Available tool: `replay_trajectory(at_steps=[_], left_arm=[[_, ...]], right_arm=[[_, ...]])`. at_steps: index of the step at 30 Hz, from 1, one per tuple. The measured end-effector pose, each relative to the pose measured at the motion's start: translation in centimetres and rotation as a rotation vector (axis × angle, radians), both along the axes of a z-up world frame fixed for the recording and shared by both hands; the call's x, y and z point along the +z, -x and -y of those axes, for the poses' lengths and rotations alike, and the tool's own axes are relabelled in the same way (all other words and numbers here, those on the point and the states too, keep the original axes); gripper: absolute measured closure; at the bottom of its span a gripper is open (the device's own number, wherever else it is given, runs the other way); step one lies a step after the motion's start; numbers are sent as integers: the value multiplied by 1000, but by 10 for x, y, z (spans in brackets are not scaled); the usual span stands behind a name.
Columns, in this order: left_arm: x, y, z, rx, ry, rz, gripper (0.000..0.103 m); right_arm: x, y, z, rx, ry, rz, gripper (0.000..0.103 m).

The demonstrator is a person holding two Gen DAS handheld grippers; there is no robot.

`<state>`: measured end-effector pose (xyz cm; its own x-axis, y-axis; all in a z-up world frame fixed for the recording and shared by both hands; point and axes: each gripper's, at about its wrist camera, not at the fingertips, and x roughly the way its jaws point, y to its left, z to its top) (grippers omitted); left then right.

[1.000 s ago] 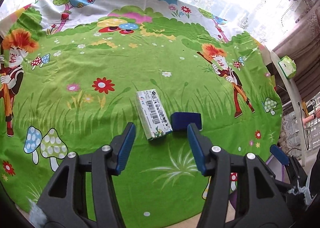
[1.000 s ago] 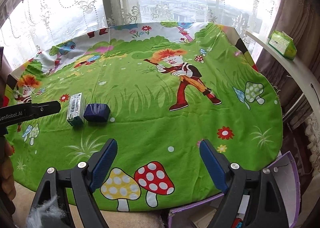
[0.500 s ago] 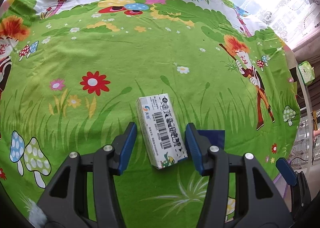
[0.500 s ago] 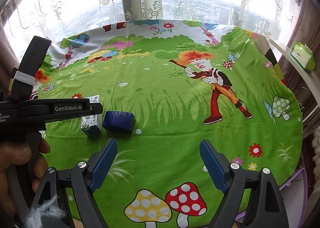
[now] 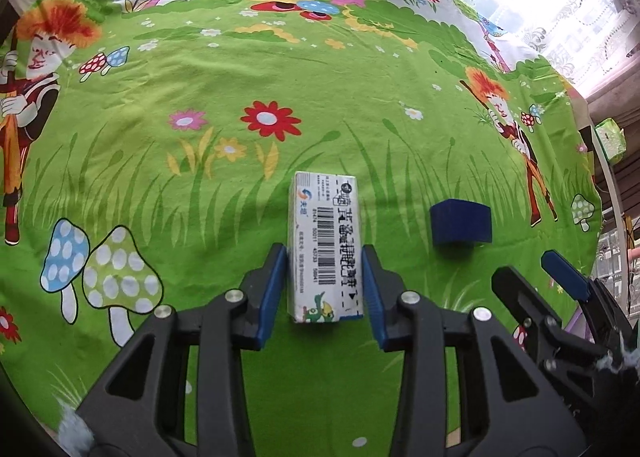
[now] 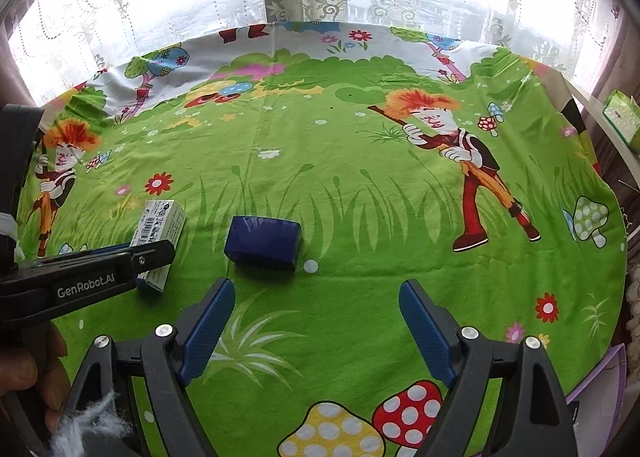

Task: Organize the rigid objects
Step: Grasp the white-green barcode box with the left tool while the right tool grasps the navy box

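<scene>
Left gripper (image 5: 324, 289) clamped on white barcode box (image 5: 326, 241), pads against its long sides, box lying on green cartoon cloth (image 5: 240, 185); blue block (image 5: 461, 227) rests just right of it, apart; right gripper (image 6: 316, 321) wide open, empty, near block.

The left hand-held gripper (image 5: 325, 289) reaches down over a bench covered by a bright green cartoon tablecloth (image 5: 224, 69) printed with flowers, mushrooms and orange-haired figures. Its two blue pads (image 5: 273, 293) press against the long sides of a white carton (image 5: 326, 247) with a barcode, which lies lengthwise between them. A dark blue block (image 5: 461, 225) sits apart to the right. The right hand-held gripper's blue fingertip (image 5: 564, 281) shows at the lower right edge.
</scene>
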<state>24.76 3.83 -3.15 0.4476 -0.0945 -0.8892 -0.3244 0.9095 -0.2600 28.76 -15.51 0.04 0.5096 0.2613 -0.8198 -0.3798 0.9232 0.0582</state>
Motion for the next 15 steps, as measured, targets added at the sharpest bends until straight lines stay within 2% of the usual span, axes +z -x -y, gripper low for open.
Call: replay_trajectory(at_steps=[9, 12, 14, 15], left_arm=[[3, 36, -3, 27, 2, 28, 62], [7, 43, -3, 36, -7, 48, 62], [9, 46, -4, 38, -9, 59, 62], [9, 47, -3, 37, -11, 65, 62]], right_arm=[[-11, -16, -40, 7, 28, 14, 18], [-17, -21, -53, 13, 80, 39, 18], [-24, -23, -60, 20, 118, 44, 22], [-28, -24, -62, 26, 132, 32, 36]])
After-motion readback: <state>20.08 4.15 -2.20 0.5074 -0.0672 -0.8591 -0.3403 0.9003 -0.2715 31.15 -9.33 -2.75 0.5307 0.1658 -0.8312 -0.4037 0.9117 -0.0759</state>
